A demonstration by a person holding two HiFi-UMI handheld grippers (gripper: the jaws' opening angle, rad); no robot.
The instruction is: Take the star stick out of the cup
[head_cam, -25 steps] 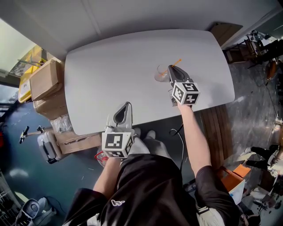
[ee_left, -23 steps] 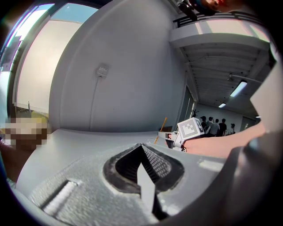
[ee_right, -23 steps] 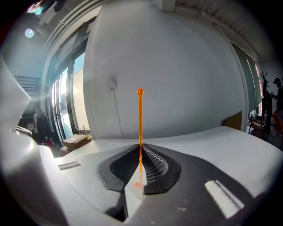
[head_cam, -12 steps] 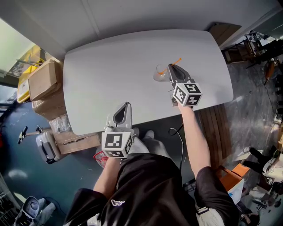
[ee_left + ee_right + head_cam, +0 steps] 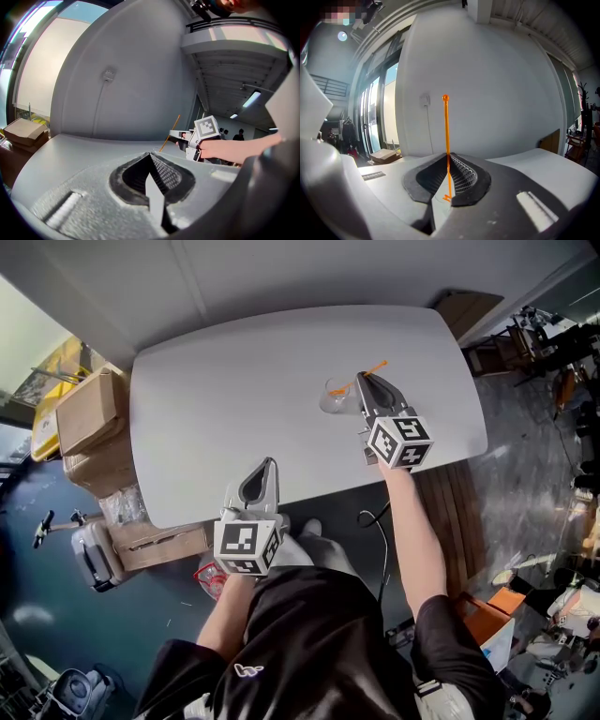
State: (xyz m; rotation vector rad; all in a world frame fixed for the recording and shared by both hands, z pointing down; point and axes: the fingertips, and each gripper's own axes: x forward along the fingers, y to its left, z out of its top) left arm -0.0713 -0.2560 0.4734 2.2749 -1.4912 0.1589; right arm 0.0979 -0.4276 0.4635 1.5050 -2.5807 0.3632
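1. Orange, thin and straight: stick [image 5: 446,136], with a small round knob at the top end and a small jagged shape at the bottom, upright in the right gripper view
2. Clamped on the stick low on its shaft: right gripper [image 5: 446,158], jaws pressed together around it, dimpled black pads [image 5: 461,174] on either side
3. Clear and round, on the far right part of the table [image 5: 234,371]: cup [image 5: 332,399], just beside the right gripper's tips
4. In the head view, stick slanted up and to the right, lower end within the cup's outline; inside the cup or just above it, impossible to tell
5. Smooth, matte, pale grey tabletop with rounded corners
6. Left gripper [image 5: 151,157] at the near table edge, well apart from the cup, jaws together with nothing between them, same dimpled pad texture
7. Brown cardboard boxes [image 5: 86,418] on the floor to the left, flat-sided and square-edged
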